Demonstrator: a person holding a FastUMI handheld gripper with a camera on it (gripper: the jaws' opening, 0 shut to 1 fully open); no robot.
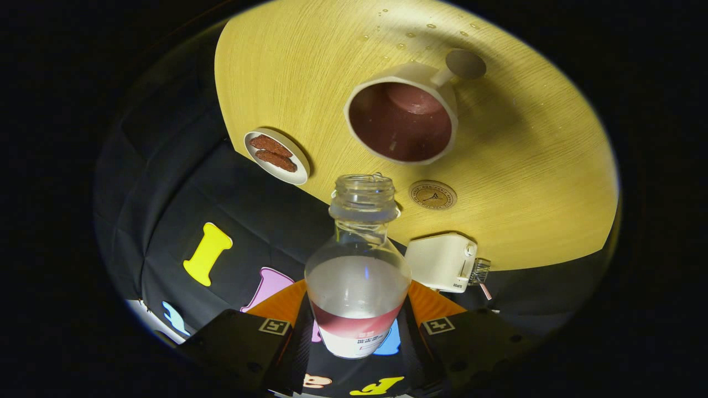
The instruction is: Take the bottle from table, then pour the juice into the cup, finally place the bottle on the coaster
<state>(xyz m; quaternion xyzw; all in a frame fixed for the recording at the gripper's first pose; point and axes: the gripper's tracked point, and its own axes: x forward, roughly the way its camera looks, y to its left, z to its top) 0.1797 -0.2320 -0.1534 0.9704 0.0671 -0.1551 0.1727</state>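
while the gripper (357, 331) has both fingers pressed on the bottle (358, 287), its open mouth points at 12 o'clock to the cup (402, 119); the coaster (432, 194) lies at 1 o'clock on the table (525, 166).

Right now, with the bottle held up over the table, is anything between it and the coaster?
Nothing visible blocks it. The gripper is shut on the bottle, whose open mouth points toward the cup. The coaster lies bare, between the cup and the white box. Both stand close beside it, so lower carefully.
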